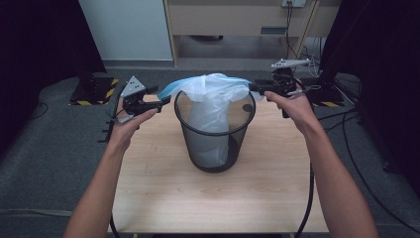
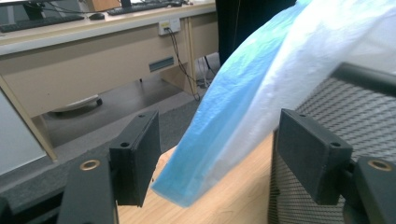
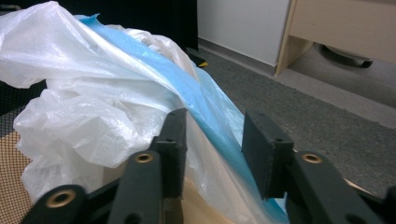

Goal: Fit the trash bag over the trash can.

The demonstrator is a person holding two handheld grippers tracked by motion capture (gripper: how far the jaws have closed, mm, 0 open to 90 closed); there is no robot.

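A black mesh wastebasket [image 1: 195, 141] stands upright in the middle of the wooden table [image 1: 163, 193]. A white plastic bag [image 1: 213, 96] with a blue rim hangs half inside it and bulges above the rim. At the basket's left rim my left gripper [image 1: 166, 99] is open; in the left gripper view the bag's blue edge [image 2: 210, 140] passes loosely between the jaws of that gripper [image 2: 219, 161]. My right gripper [image 1: 253, 88] is at the right rim. In its own view the gripper [image 3: 215, 149] stands with jaws apart, the bag's blue edge [image 3: 210, 116] running between them unpinched.
Grey carpet [image 1: 49, 148] surrounds the table. Beyond the table is a beige desk [image 1: 237, 20] with cables, and dark stands with yellow-black striped bases [image 1: 94, 91] sit at both far corners. The near half of the tabletop is bare wood.
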